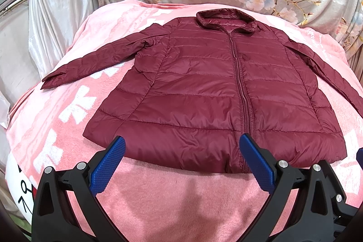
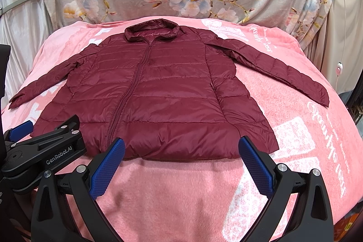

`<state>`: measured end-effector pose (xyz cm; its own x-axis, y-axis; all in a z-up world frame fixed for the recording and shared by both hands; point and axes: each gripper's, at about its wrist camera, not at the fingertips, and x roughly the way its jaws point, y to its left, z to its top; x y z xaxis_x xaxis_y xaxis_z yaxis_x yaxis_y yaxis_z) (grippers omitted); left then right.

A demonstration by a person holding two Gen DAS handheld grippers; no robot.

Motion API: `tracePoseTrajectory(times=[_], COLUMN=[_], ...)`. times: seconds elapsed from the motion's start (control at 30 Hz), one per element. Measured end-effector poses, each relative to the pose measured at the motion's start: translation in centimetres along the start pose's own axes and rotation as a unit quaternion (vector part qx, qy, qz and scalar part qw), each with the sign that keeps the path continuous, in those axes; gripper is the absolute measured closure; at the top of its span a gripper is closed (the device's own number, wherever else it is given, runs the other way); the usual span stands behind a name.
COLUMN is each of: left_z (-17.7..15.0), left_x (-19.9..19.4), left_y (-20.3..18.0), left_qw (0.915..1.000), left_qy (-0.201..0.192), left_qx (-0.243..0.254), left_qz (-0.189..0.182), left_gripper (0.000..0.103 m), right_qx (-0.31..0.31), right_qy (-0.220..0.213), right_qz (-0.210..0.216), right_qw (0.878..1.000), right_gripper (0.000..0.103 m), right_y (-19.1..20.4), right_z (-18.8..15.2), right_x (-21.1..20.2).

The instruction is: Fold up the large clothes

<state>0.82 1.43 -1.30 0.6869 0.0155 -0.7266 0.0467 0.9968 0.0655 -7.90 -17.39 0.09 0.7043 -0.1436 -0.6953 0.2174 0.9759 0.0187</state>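
On the pink blanket (image 1: 158, 196), the jacket (image 1: 204, 94) lies flat as my left gripper (image 1: 181, 151) and right gripper (image 2: 181, 151) hover spread wide; slick fabric could slip a shallow pinch.

- A pink blanket (image 2: 181, 185) with white lettering and patterns covers the supporting surface, seemingly a bed.
- A dark red quilted jacket (image 2: 163, 96) lies flat on the blanket, zipped shut, collar at the blanket's far edge, hem toward its near edge.
- Both sleeves are spread outward on the blanket.
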Motion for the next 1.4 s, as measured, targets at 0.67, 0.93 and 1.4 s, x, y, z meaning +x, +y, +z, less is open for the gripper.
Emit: tracePoseTrajectory(times=[0.67, 0.93, 1.4], left_z=[0.1, 2.5, 6.3], left_x=[0.5, 0.9, 4.3], left_y=[0.6, 2.8, 3.8], left_qw=[0.9999, 0.9986, 0.9962], left_qy=[0.011, -0.004, -0.015], left_qx=[0.005, -0.053, -0.060], left_qz=[-0.003, -0.006, 0.061], left_gripper=[0.005, 0.005, 0.005], right_qx=[0.009, 0.159, 0.317], right_qy=[0.010, -0.024, -0.029], right_qz=[0.034, 0.033, -0.085], right_qw=[0.999, 0.986, 0.944], right_gripper=[0.005, 0.005, 0.025], right_y=[-1.1, -13.1, -31.7], right_z=[0.1, 3.0, 6.1], right_x=[1.0, 3.4, 14.1])
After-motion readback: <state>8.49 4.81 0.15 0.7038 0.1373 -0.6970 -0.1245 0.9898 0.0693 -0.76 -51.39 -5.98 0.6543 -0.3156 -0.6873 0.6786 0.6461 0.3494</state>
